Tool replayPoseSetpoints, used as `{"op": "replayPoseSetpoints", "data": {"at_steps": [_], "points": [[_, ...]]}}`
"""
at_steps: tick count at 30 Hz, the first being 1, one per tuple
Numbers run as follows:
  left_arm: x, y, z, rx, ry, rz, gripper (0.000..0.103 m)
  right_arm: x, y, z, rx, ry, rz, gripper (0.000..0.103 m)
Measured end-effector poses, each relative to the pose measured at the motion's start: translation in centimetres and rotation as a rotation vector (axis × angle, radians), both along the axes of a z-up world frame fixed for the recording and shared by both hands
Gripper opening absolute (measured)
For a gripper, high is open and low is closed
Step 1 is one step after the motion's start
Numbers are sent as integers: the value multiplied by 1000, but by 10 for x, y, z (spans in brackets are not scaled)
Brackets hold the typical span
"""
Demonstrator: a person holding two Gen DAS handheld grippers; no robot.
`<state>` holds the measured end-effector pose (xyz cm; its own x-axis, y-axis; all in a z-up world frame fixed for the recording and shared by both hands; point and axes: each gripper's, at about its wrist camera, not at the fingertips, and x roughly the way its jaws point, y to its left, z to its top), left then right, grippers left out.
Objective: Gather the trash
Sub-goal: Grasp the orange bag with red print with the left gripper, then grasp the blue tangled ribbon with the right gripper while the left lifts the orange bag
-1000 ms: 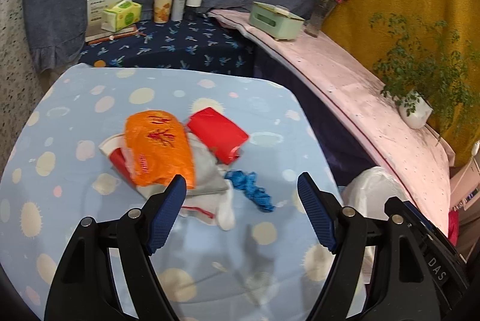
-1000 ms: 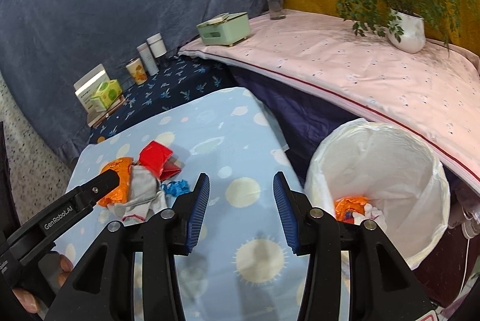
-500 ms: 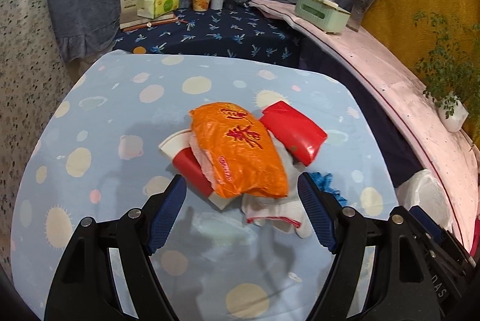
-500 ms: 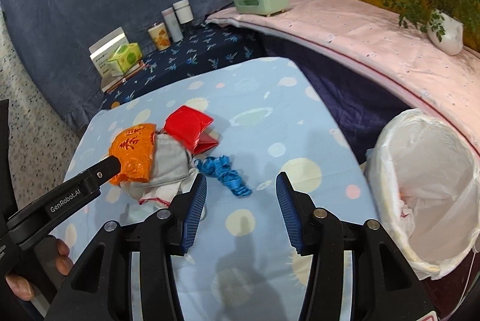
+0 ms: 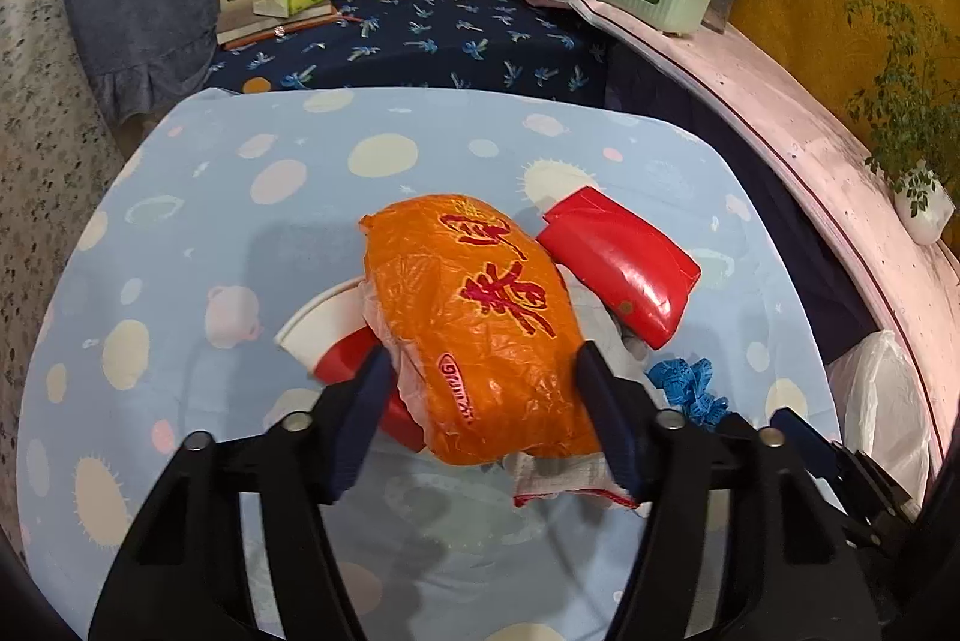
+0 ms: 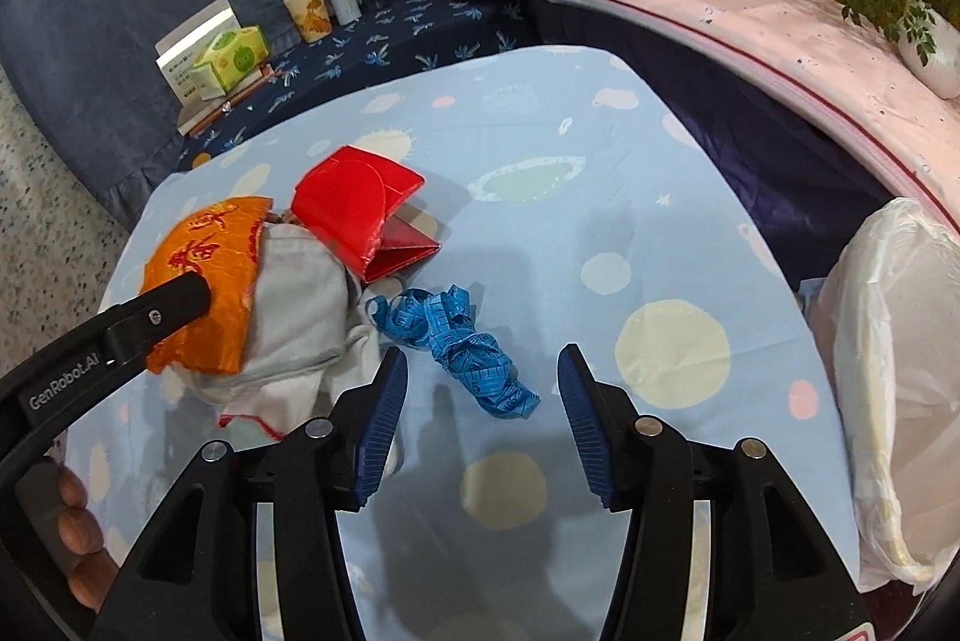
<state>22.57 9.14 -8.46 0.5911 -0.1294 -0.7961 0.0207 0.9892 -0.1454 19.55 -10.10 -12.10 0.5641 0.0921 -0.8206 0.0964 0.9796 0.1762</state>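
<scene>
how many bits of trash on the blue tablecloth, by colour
orange: 1, plastic bag
red: 2, packet, paper cup
blue: 1, tape measure
white/grey: 1, cloth
total: 5

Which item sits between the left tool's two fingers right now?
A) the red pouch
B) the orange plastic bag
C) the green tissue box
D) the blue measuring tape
B: the left tool has a blue pad on each side of the orange plastic bag, with the fingers closing in on its near end.
</scene>
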Motion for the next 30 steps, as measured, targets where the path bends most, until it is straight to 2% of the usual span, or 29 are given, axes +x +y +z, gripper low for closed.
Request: {"op": "replayPoseSetpoints", "data": {"at_steps": [1, 3, 4, 7, 9, 11, 12, 14, 16, 22, 30], "points": [[0, 0, -1, -8, 1, -7, 43, 3, -1, -3, 0, 5, -2, 51], [0, -1, -2, -17, 5, -19, 39, 7, -2, -9, 3, 16, -4, 51], [0, -1, -2, -24, 4, -23, 32, 8, -3, -12, 4, 20, -5, 51], [-1, -2, -3, -40, 9, -38, 26, 11, -2, -19, 9, 36, 1, 50], [-2, -1, -3, -56, 11, -45, 23, 11, -1, -22, 13, 33, 9, 45], [-3, 1, -1, -65, 11, -47, 21, 10, 2, -21, 11, 31, 21, 35], [-4, 2, 0, -70, 9, -48, 19, 9, 3, -21, 9, 30, 25, 33], [-6, 2, 5, -76, 3, -49, 18, 8, 4, -18, 9, 27, 31, 22], [-10, 1, 11, -77, -10, -51, 17, 5, 4, -15, 17, 22, 31, 19], [-23, -4, 37, -93, -57, -64, 16, -9, -3, 10, 42, -32, 17, 18], [-42, -31, 77, -114, -124, -107, 16, -35, -25, 65, 58, -149, -15, 18]]}}
